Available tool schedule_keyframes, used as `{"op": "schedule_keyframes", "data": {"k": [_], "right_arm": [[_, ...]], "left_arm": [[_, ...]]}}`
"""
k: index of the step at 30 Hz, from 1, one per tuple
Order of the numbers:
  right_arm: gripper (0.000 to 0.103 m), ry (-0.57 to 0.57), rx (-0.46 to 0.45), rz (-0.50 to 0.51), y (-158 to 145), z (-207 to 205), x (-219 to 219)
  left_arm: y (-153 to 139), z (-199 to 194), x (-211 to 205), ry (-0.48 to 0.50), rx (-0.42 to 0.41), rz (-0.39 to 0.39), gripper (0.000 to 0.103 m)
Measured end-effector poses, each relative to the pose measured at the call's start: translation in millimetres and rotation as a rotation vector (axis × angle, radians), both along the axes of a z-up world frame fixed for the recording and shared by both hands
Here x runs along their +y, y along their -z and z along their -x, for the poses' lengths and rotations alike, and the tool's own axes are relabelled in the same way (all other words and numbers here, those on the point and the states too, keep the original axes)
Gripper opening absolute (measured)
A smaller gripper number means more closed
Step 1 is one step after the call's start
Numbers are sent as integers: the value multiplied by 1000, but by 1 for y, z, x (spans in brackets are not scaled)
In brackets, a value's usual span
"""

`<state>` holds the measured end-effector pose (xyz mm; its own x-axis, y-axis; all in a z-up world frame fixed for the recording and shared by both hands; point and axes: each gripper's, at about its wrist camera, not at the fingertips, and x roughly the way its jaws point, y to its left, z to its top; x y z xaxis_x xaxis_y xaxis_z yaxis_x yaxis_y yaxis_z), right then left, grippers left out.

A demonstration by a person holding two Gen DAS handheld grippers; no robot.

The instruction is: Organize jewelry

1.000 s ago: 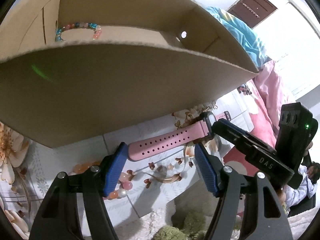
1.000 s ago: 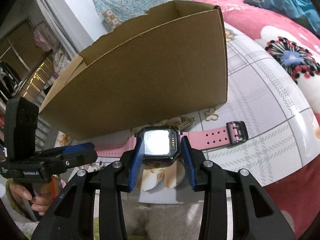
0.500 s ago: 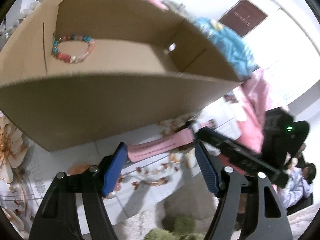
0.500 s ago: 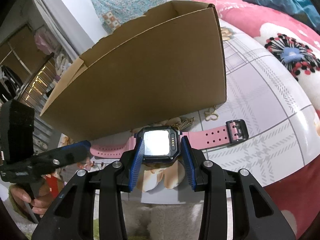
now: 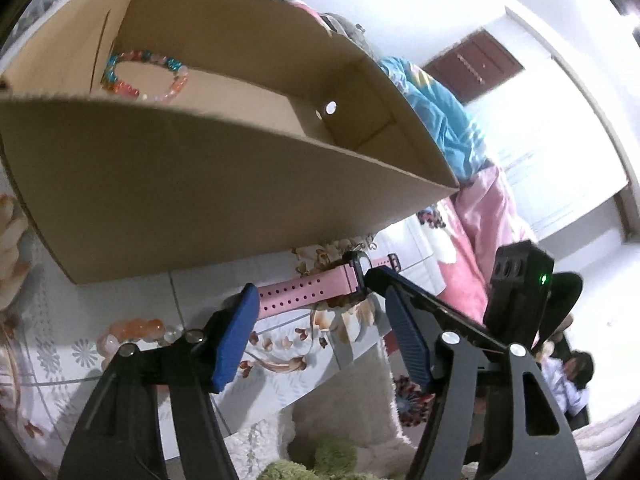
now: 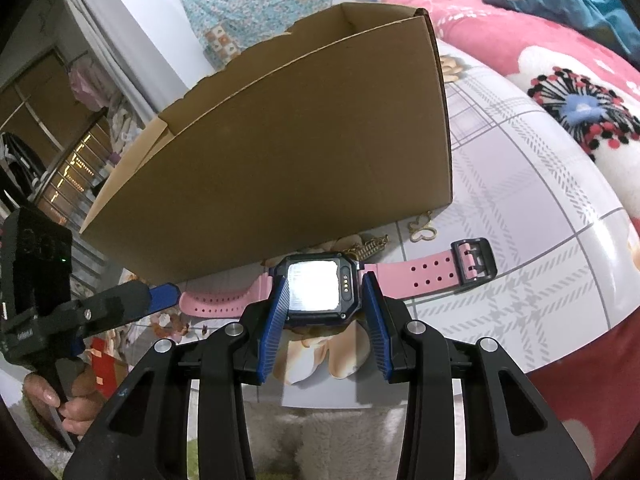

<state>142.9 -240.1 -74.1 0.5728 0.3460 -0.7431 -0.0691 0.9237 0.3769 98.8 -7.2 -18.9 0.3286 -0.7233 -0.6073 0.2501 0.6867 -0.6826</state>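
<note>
Right gripper (image 6: 324,308) is clamped on the watch (image 6: 316,292) case, both pads against its sides; the watch lies flat on the tablecloth (image 6: 520,208) just in front of the cardboard box (image 6: 288,152).

Left gripper (image 5: 320,336) is partly open and has just been closing. The pink strap tail (image 5: 308,288) runs between its pads; no contact visible, nothing held.

Step in hand, as it looks: lift the watch into the box. Best done by pinching the strap tail with the left gripper so it doesn't dangle, raising both together, clearing the near wall, then releasing low inside.

Count:
- 1 watch
- 1 box
- 1 beaded bracelet (image 5: 144,76) inside the box
- 1 orange-bead bracelet (image 5: 136,330) on the cloth
- 1 gold chain (image 6: 370,246) beside the box
- 1 butterfly charm (image 6: 423,230) beside the box
</note>
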Motion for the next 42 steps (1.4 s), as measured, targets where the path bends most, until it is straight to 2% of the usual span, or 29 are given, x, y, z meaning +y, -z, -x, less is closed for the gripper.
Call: {"op": "schedule_keyframes", "data": {"k": [4,18,25,28,32,34,37,42], "right_arm": [[36,0,0,-1,0,0,0],[36,-3,-1,-1,1,-2,0],[36,-4,-2,4,0,-3,0],[36,-5,-3,5,-1,-5,0],[36,-8,-6,7,-1,-6,1],[36,-13,-7,10,-2,-8,3],[36,-19,-10,17,-1,-9,6],[36,-23,-11,16,-1,-15,8]], "left_arm": [[4,-1,0,-8,10,19,53],[8,-2,-3,-29,-35,-69,44],[3,4,-9,-28,-86,-185,44],[5,4,-3,-51,-61,-188,44],[16,2,8,-78,16,-182,44],[15,4,9,-80,13,-193,44],[14,5,6,-58,2,-237,44],[10,6,-8,-6,-35,-367,45]]}}
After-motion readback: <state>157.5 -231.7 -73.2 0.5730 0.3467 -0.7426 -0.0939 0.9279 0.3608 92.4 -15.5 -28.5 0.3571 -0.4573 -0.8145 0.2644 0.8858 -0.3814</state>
